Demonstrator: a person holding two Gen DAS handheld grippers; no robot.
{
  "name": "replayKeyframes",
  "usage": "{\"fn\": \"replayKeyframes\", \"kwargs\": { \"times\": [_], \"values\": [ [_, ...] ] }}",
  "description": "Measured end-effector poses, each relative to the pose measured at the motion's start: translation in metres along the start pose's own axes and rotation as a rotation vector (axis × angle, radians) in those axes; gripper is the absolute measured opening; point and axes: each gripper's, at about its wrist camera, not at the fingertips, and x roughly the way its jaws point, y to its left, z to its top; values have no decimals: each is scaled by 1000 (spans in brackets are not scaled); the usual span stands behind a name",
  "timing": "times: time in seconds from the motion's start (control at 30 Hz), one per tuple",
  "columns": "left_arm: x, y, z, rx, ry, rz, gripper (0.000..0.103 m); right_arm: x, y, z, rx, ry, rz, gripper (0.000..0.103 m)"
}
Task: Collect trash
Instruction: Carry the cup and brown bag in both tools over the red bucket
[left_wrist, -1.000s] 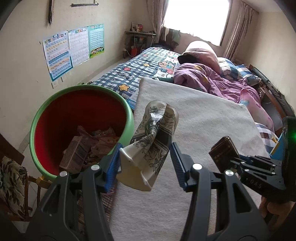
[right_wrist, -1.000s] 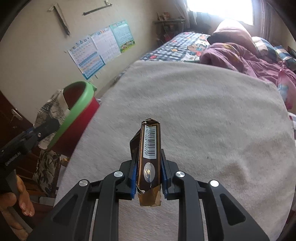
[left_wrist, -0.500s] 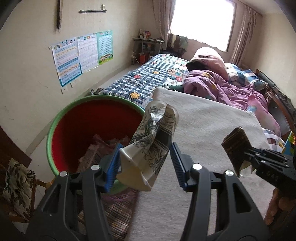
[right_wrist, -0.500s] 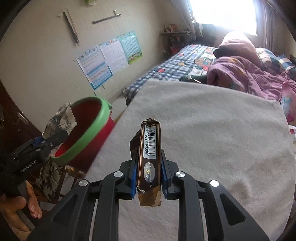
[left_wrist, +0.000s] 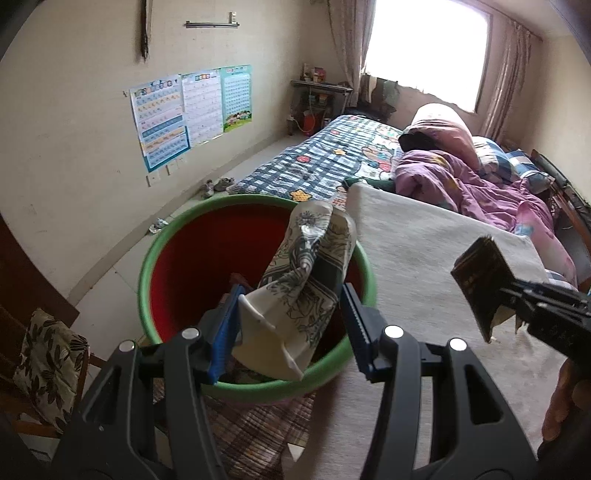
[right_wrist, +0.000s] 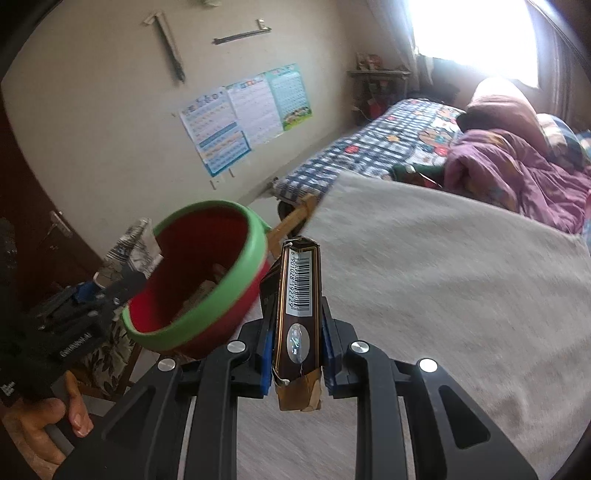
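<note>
Left tool: pads closed on a crumpled patterned paper cup, held over the open mouth of the red bin with green rim. Right tool: clamped fully on a flattened dark brown carton with barcode, above the grey-covered counter, just beside the bin.

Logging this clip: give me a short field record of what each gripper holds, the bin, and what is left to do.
left gripper: closed on crumpled patterned paper cup, seen against the bin's opening
right gripper: shut on flattened brown carton, barcode side facing the camera
bin: red inside, green rim, some trash already in it
right carton's place: beside the bin, over the grey blanket
items released: none yet
likely next: drop the cup, then bring the carton over the bin
</note>
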Motion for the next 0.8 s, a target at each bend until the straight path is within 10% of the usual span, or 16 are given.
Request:
{"fn": "replayKeyframes", "kwargs": {
  "times": [0.8],
  "values": [
    [28,42,10,-53,22,55,50,43,75,44,-165,-3,91,20]
  ]
}}
